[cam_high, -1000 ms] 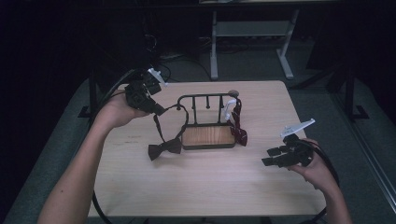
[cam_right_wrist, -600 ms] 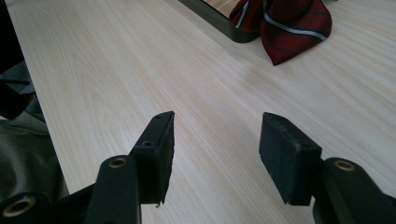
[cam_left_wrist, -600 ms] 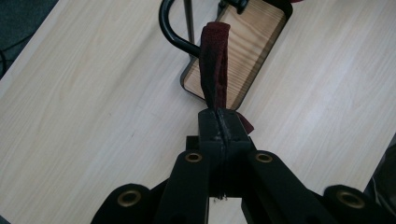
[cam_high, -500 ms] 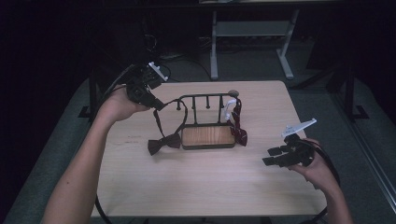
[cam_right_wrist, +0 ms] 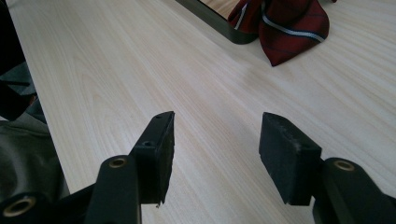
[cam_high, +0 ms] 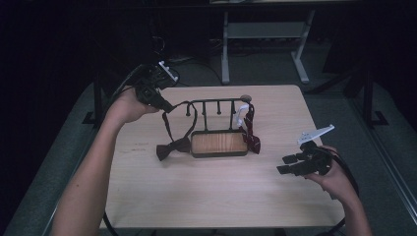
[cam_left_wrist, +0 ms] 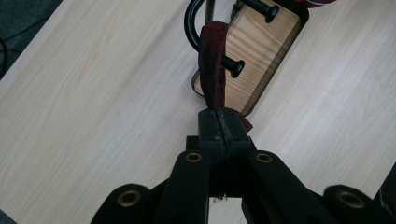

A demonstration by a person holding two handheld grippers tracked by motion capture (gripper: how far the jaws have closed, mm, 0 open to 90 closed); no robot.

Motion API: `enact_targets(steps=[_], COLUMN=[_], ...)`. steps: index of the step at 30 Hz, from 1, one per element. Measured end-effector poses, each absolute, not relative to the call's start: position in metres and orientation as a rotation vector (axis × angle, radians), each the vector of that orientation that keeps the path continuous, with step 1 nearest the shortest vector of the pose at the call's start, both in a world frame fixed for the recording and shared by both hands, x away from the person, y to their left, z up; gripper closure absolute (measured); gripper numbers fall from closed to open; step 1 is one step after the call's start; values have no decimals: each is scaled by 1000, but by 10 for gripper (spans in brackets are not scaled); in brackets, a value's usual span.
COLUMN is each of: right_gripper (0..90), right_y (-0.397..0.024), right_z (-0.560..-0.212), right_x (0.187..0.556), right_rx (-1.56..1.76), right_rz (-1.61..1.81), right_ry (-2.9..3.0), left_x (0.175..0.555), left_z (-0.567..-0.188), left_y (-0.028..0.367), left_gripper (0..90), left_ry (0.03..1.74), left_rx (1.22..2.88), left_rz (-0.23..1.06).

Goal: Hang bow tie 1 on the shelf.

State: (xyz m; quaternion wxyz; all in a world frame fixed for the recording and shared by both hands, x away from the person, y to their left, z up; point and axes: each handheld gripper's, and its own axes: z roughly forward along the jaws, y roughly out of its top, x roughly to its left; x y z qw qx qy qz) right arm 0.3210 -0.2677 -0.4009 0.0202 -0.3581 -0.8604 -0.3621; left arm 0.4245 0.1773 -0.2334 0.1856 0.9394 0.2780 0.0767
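Since a second ago the bow tie (cam_high: 172,147) has slid left across the table and its strap (cam_high: 167,120) has been pulled taut, drawn up and back by the left gripper (cam_high: 164,104), which now sits higher and nearer the rack's left end. The bow itself still drags on the wood just left of the rack's base, partly lifted.

Strap: dark red band, pinched at its upper end in the left gripper (cam_left_wrist: 219,122); jaws pressed flat together on it, no gap showing. In the left gripper view the band runs from the pads straight toward a black peg (cam_left_wrist: 232,66) and the curved end of the rack's rail. It looks to be close against the peg, but whether it hooks round it I cannot tell.

Rack (cam_high: 219,120): black wire frame with a row of pegs over a wooden base tray. A striped red tie (cam_high: 251,132) hangs at its right end, tail pooled on the table.

Right gripper (cam_high: 287,164): resting low near the table's right edge, well apart from the rack, jaws wide and empty (cam_right_wrist: 215,154). Unchanged from before.

Reading: the strap is being raised to loop over a left peg. The lift looks about sufficient; next wants a short carry over the peg tip, then release.
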Motion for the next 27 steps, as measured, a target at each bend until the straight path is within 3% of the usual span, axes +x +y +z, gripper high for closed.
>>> enact_targets(steps=[27], right_gripper=[454], right_y=[-272], right_z=[-400], right_x=[320], right_rx=[-1120], right_rz=[-1131], right_ry=[-2671], left_x=[441], left_z=[-246], left_y=[171], left_gripper=[892], left_ry=[863], left_rx=[2706], left_rz=[248])
